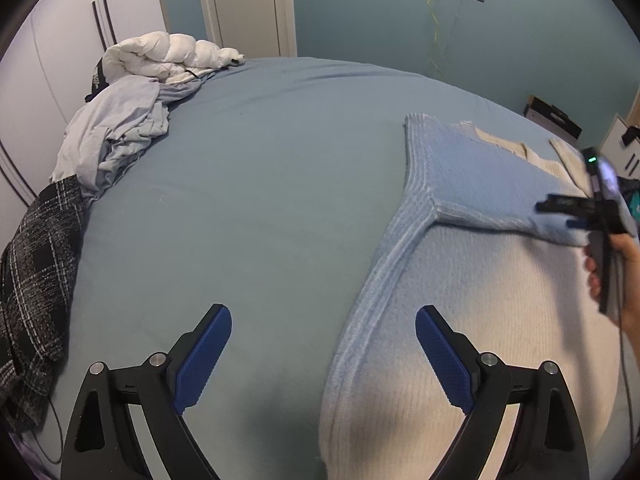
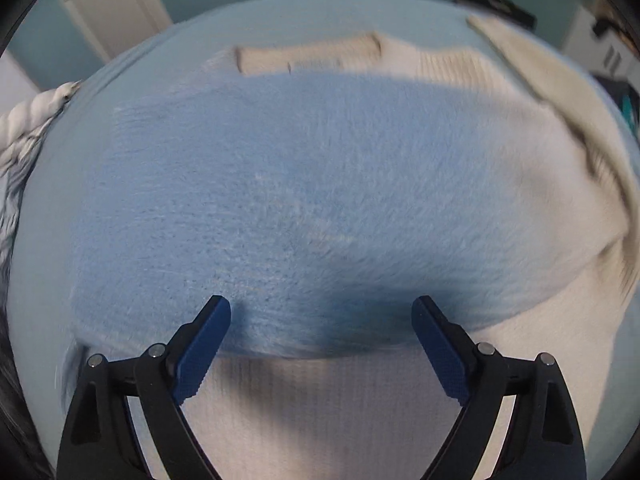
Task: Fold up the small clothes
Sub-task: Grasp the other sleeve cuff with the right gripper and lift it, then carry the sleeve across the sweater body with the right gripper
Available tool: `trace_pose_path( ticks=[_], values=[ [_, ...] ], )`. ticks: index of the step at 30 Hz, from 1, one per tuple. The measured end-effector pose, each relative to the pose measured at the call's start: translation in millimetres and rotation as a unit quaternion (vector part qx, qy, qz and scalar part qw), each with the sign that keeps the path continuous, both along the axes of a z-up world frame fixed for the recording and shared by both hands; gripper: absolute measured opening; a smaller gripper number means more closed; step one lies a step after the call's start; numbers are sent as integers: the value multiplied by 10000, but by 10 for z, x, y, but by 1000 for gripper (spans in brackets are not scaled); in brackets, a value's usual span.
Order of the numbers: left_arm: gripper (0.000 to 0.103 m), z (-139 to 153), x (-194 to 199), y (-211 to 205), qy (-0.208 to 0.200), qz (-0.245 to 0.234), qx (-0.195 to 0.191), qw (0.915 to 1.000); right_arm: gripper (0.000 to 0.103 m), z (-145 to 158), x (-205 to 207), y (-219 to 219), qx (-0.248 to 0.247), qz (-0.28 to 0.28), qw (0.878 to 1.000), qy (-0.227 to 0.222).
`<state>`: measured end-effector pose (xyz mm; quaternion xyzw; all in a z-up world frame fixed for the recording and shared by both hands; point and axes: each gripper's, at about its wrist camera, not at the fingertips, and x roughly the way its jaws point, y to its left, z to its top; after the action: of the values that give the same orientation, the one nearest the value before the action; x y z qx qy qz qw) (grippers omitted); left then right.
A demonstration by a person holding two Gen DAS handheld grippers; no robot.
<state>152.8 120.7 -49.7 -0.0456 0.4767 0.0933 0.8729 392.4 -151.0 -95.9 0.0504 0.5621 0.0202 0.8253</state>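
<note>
While the left hand-held gripper (image 1: 323,356) hangs low over the bed (image 1: 240,184), its two blue fingers (image 1: 208,356) are spread wide with nothing between them. One finger is over the bare sheet and the other is over the sweater (image 1: 460,280). The sweater lies flat on the right side of the bed. It is white with a blue sleeve (image 1: 472,176) folded across it.

The right hand-held gripper (image 2: 321,348) is spread wide too and pinches nothing. It is low over the near edge of the blue sleeve (image 2: 280,200), with the white part of the sweater (image 2: 320,408) under it. This view is a bit blurry. From the left view, the right one (image 1: 576,216) shows at the sleeve's end, in a hand (image 1: 624,276).

A white quilt (image 1: 168,56), a pale cloth heap (image 1: 116,132) and a dark checked cloth (image 1: 36,284) lie along the bed's far left edge. A door (image 1: 248,4) is in the back wall.
</note>
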Motion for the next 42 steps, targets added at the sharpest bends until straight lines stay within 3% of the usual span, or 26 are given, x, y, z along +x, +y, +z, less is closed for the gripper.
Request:
trace_pose_path(
  ticks=[3, 6, 8, 10, 12, 14, 15, 18, 19, 20, 21, 24, 26, 28, 31, 33, 35, 37, 39, 40, 41, 42],
  values=[
    [94, 10, -5, -32, 3, -26, 37, 10000, 90, 476, -108, -563, -308, -153, 9947, -972],
    [94, 26, 14, -69, -35, -36, 103, 9999, 90, 722, -72, -1249, -1031, -611, 9825, -1422],
    [94, 29, 38, -98, -48, -45, 158, 9999, 90, 673, 130, -1786, -1752, -966, 9722, -1216],
    [94, 11, 79, -144, -28, -86, 219, 9997, 90, 488, 315, -2150, -2082, -1215, 9668, -853],
    [94, -37, 132, -197, 22, -132, 320, 9994, 88, 230, 491, -2457, -2084, -1393, 9674, -370],
    [94, -92, 181, -237, 82, -162, 426, 9989, 67, 34, 604, -2606, -1895, -1444, 9712, -64],
    [94, -140, 216, -272, 136, -200, 503, 9984, 62, 24, 611, -2672, -1710, -1428, 9749, -53],
    [94, -237, 287, -362, 163, -372, 598, 9974, 58, -78, 582, -2633, -1516, -1307, 9798, 8],
    [94, -268, 311, -390, 170, -426, 624, 9970, 45, -125, 617, -2611, -1599, -1212, 9797, 65],
    [94, -294, 339, -418, 183, -473, 646, 9966, 17, -91, 528, -2655, -1772, -1131, 9776, 100],
    [94, -329, 389, -441, 182, -532, 636, 9964, 15, -34, 454, -2688, -1936, -1063, 9753, 73],
    [94, -363, 453, -461, 135, -538, 598, 9967, 11, 335, 224, -2869, -1173, -1252, 9840, -484],
    [94, -342, 453, -448, 79, -474, 564, 9973, 7, 475, -9, -3198, -475, -1639, 9819, -826],
    [94, -309, 443, -436, 33, -451, 528, 9976, 7, 567, -325, -3591, 234, -2042, 9708, -1241],
    [94, -284, 416, -437, 0, -430, 569, 9975, 7, 349, -720, -4152, 1181, -2705, 9487, -1131],
    [94, -292, 404, -445, 37, -412, 581, 9975, 10, 126, -925, -4330, 1332, -3069, 9401, -647],
    [94, -302, 407, -451, 79, -401, 601, 9974, 33, 20, -1071, -4417, 1047, -3360, 9358, -209],
    [94, -298, 417, -456, 76, -405, 600, 9973, 34, 180, -1142, -4439, 305, -3650, 9299, -346],
    [94, -302, 430, -465, 64, -398, 623, 9972, 43, 522, -1158, -4342, -410, -3986, 9108, -994],
    [94, -307, 439, -464, 65, -397, 627, 9972, 65, 654, -1109, -4265, -577, -3966, 9069, -1300],
    [94, -314, 449, -469, 67, -396, 622, 9973, 98, 748, -1010, -4173, -673, -3833, 9089, -1497],
    [94, -323, 466, -473, 75, -396, 608, 9973, 102, 787, -840, -4045, -714, -3567, 9192, -1508]
  ],
)
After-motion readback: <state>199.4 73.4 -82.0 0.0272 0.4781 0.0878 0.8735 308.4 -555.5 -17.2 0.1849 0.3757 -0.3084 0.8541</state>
